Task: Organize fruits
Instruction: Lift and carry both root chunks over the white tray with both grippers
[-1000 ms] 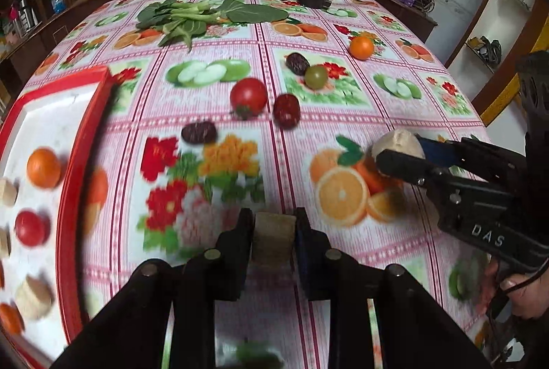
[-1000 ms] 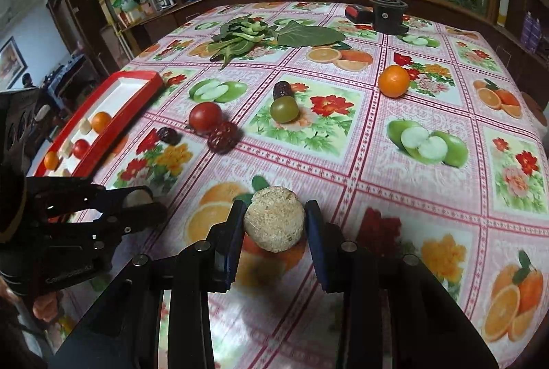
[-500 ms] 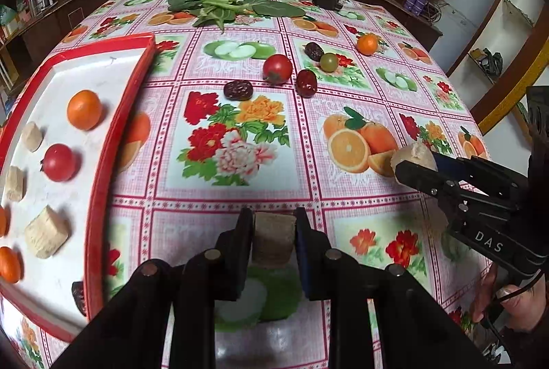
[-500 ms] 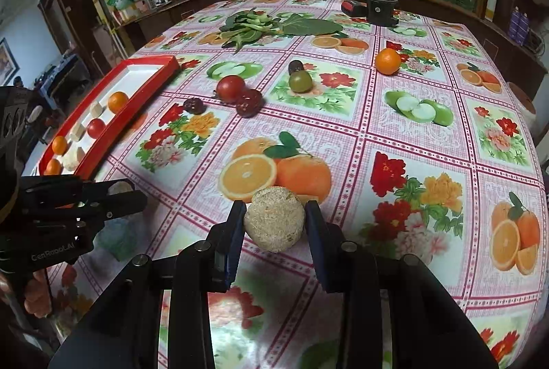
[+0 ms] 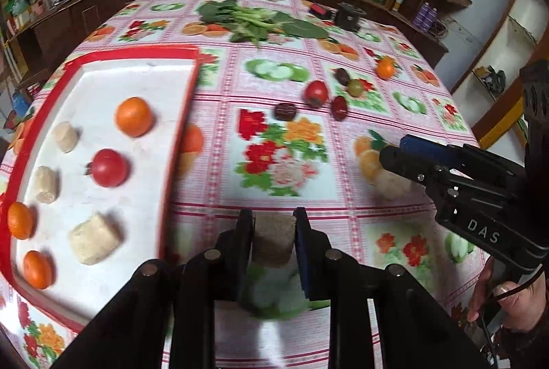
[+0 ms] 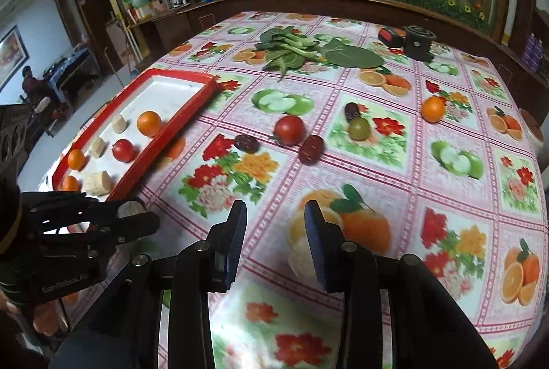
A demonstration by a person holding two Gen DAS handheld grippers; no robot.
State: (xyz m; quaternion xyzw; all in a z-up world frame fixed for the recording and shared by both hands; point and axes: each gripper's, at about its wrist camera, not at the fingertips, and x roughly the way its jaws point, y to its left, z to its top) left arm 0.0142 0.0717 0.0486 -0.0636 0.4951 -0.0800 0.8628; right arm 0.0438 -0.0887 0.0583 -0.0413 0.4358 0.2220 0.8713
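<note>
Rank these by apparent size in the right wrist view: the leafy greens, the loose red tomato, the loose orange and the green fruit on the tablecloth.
1. leafy greens
2. red tomato
3. orange and green fruit: these look nearly alike, so I leave them tied.

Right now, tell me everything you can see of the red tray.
The red tray is rectangular and looks like plastic, with a raised red rim and a white floor. It lies flat on the flowered tablecloth, toward the left in both views. Its far end is bare. The nearer part holds three oranges, one red fruit and three pale beige chunks, all spaced apart.
</note>
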